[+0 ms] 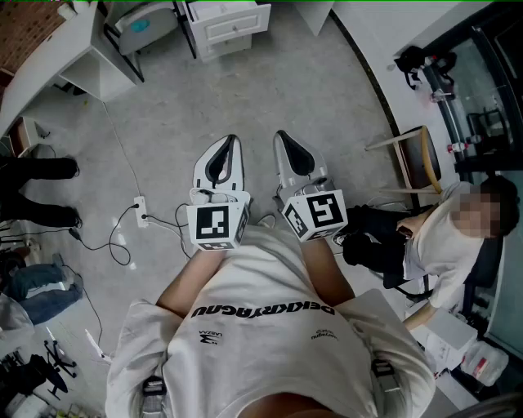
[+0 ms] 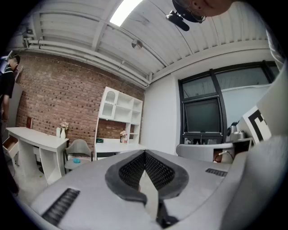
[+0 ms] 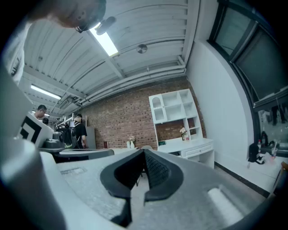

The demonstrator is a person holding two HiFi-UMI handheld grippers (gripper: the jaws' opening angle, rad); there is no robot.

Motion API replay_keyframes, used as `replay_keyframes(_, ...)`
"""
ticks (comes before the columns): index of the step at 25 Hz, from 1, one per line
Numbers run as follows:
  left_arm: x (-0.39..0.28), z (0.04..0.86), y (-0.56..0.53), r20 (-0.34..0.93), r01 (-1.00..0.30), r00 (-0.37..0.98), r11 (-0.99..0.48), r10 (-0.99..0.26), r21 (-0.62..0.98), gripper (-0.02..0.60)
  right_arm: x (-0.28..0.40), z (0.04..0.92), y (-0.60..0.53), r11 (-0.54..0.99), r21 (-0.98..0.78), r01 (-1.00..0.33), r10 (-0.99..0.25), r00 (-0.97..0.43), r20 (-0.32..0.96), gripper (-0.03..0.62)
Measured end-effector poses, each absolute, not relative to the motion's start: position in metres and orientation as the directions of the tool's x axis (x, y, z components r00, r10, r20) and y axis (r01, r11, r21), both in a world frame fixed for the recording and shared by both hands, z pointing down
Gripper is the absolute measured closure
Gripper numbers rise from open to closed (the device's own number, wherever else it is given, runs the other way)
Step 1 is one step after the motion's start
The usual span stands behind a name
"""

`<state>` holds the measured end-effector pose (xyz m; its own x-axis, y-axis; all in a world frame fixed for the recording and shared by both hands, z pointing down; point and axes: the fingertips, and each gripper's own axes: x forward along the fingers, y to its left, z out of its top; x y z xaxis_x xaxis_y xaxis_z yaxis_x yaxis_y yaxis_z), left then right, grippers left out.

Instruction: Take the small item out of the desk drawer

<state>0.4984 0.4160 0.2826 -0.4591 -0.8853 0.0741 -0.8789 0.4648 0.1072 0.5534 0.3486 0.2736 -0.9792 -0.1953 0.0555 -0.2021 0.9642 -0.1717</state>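
Two tools in play: left gripper [image 1: 232, 140] and right gripper [image 1: 281, 137], side by side at waist height over grey floor [image 1: 270, 90], tips aimed ahead at a white desk [image 1: 214, 10] well apart, against the far wall. Both with jaws pressed together tip to tip, ribbed pads meeting, nothing between them, nothing held.

Small item nowhere in sight. Presumably inside the drawer [image 1: 231, 31] of that desk, front apparently pushed in, handle too small to make out. Grey chair [image 1: 143, 23] just beside the desk; power strip [image 1: 140, 211] with its cable on the floor to the left; seated person [image 1: 458, 237] off to the right, clear of the path.

Task not yet started, by the look of it: no reach toward the desk, drawer untouched.

Handling, as a judgement only: probably light, being small enough for a desk drawer, and so easy to nudge away or flick out of a hasty pinch. Stiffness, slipperiness and fragility impossible to tell unseen. Safer to assume little weight and little grip: open just wide enough to straddle, close slowly across the narrowest firm part near the middle, pads flat on opposite sides, then lift straight up past the drawer walls. Before that, drawer handle taken at its centre and drawn straight out, to avoid jamming.
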Motion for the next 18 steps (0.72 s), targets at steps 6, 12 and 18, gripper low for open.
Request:
replay_keyframes(6,0.509,0.264,0.407,0.065,-0.88,-0.459,0.463,-0.886,0.103,0.583,0.556,0.265,0.342,0.968,-0.171,-0.184,-0.179,-0.983,0.041,0.594)
replay_keyframes(12,0.484,0.283,0.401,0.124,-0.886,-0.433,0.447,-0.893,0.123,0.583,0.525,0.278,0.333,0.954,-0.196,-0.226,-0.215,-0.974,0.076,0.594)
replay_keyframes(18,0.402,0.307,0.361,0.149,-0.899,-0.401,0.419,-0.904,0.128,0.583,0.451,0.29,0.296,0.945,-0.171,-0.277,-0.261,-0.959,0.113,0.594)
